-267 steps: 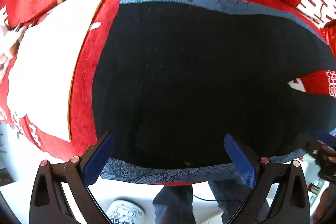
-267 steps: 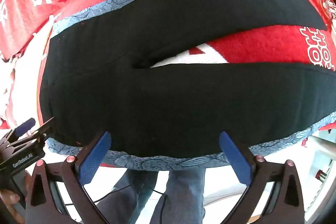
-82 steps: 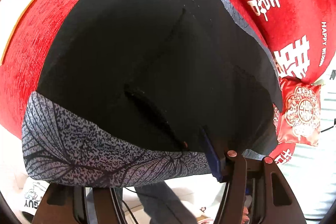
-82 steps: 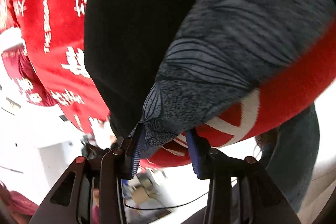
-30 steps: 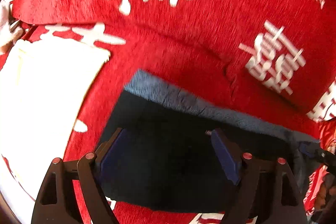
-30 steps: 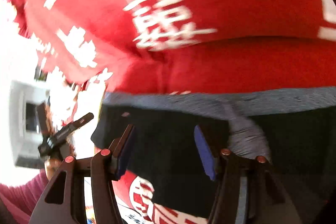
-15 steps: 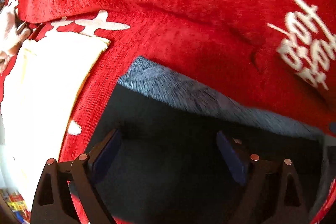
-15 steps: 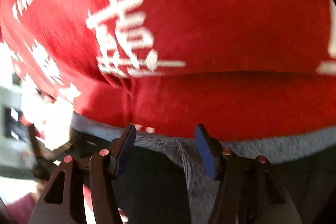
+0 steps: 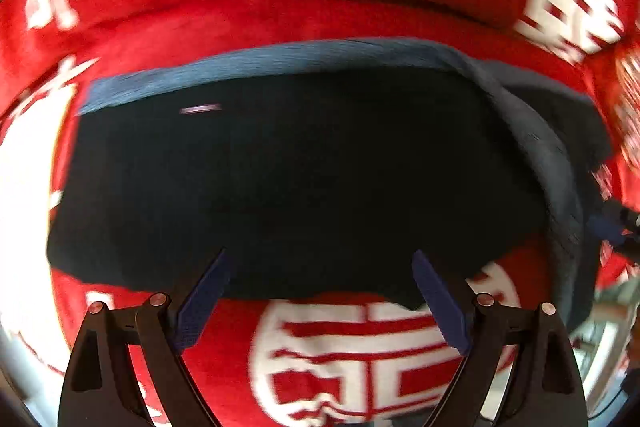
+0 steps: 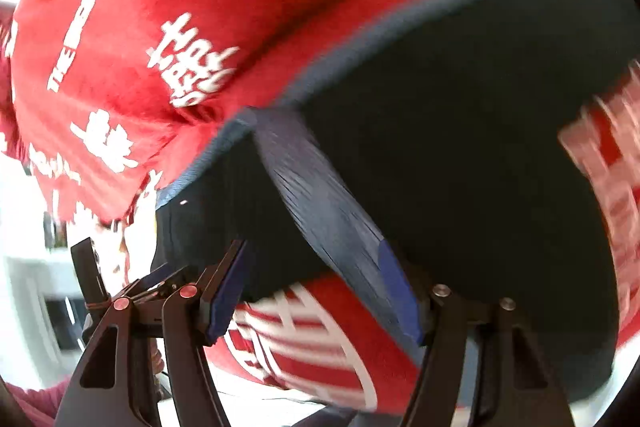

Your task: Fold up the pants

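A red blanket (image 9: pixel 360 23) printed with large white characters fills both wrist views and serves as the ground for everything else. On it lie the black pants (image 9: pixel 304 179), folded into a broad dark slab whose far edge carries a blue-grey patterned band (image 9: pixel 280 57) running across the blanket. On the right side of the pants, in the left wrist view, a second strip of that same patterned cloth curves down over the black fabric toward the near edge; in the right wrist view it runs diagonally across the pants (image 10: pixel 460 131) toward the near right finger.

The left gripper (image 9: pixel 320 291) hangs above the near edge of the pants with its jaws spread wide; its blue pads (image 9: pixel 202 301) frame bare cloth and blanket and grip nothing. The right gripper (image 10: pixel 320 283) sits over the near corner of the pants, its jaws opening, with the patterned strip passing just in front of the right pad (image 10: pixel 398 291); the pads do not press on the cloth. Both views are blurred. Past the left edge of the pants, in the right wrist view, part of the other gripper's black frame shows.
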A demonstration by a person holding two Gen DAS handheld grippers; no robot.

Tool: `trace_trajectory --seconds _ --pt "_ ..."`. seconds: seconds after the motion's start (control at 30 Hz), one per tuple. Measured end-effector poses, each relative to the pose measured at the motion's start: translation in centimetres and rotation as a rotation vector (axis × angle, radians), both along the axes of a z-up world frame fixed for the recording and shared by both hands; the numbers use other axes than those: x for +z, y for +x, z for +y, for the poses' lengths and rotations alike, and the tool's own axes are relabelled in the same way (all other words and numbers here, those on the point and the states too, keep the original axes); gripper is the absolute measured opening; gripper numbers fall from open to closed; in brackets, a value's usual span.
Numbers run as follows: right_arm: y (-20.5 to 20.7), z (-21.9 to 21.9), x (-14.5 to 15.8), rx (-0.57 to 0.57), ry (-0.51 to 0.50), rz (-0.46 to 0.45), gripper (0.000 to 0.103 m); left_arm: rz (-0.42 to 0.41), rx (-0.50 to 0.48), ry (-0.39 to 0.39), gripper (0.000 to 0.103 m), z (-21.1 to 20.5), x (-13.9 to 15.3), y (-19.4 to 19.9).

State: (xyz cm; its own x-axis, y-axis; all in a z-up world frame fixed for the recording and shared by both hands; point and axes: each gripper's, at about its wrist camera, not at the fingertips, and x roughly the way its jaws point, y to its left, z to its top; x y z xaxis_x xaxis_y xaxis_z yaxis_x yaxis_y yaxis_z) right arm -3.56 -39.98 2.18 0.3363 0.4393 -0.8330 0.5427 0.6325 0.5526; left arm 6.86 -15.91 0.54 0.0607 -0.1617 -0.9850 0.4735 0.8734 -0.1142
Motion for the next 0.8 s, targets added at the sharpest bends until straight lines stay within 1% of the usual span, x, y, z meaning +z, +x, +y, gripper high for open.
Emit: trace_trajectory --seconds 0.03,0.07,0.1,0.13,0.17,0.23,0.37,0.43,0.5,0.6,0.63,0.7,0.73,0.77,0.8 --pt "-2.3 -0.3 0.2 -0.041 -0.003 0.009 0.070 0.003 -0.028 -0.014 0.092 -1.0 0.1 -0.6" --pt "-3.7 0.0 0.0 -0.070 -0.014 0.023 0.070 0.009 -0.055 -0.039 0.092 -2.0 0.3 -1.2" --pt "-6.4 -0.3 -0.1 -0.113 -0.030 0.051 0.070 0.016 -0.075 -0.062 0.092 -2.8 0.5 -1.5" --pt "-7.9 -0.3 -0.3 -0.140 -0.037 0.069 0.070 0.024 -0.097 -0.089 0.092 -3.7 0.6 -1.9" --pt "-10.4 -0.5 -0.4 -0.189 -0.044 0.088 0.070 0.037 -0.119 -0.116 0.092 -4.9 0.8 -2.5" --pt "-13.9 -0.6 -0.9 -0.262 -0.047 0.105 0.070 0.067 -0.158 -0.156 0.092 -7.1 0.7 -3.9" --pt "-20.3 -0.8 -2.2 -0.405 -0.050 0.145 0.070 0.125 -0.235 -0.201 0.092 -11.2 0.0 -6.8" --pt "-22.9 -1.0 -3.1 -0.454 -0.034 0.150 0.070 0.132 -0.265 -0.214 0.092 -12.8 -0.2 -8.0" --pt "-24.9 -1.5 -4.6 -0.495 0.009 0.146 0.070 0.140 -0.281 -0.214 0.092 -13.6 -0.7 -9.1" --pt "-26.3 -2.2 -6.4 -0.535 0.094 0.114 0.070 0.179 -0.283 -0.211 0.092 -14.5 -2.1 -9.9" --pt "-26.4 -2.2 -7.4 -0.539 0.127 0.108 0.070 0.189 -0.285 -0.197 0.092 -14.9 -2.6 -10.1" --pt "-26.6 -2.4 -8.9 -0.523 0.164 0.101 0.070 0.157 -0.287 -0.177 0.092 -15.2 -2.8 -10.9" --pt "-26.2 -2.1 -9.6 -0.509 0.187 0.091 0.070 0.148 -0.295 -0.190 0.092 -15.4 -2.6 -11.1" --pt "-25.9 -2.0 -10.5 -0.488 0.225 0.076 0.070 0.160 -0.293 -0.206 0.092 -15.6 -2.5 -11.3" --pt "-25.8 -2.1 -10.8 -0.479 0.248 0.066 0.065 0.175 -0.278 -0.221 0.092 -15.7 -2.5 -11.2"
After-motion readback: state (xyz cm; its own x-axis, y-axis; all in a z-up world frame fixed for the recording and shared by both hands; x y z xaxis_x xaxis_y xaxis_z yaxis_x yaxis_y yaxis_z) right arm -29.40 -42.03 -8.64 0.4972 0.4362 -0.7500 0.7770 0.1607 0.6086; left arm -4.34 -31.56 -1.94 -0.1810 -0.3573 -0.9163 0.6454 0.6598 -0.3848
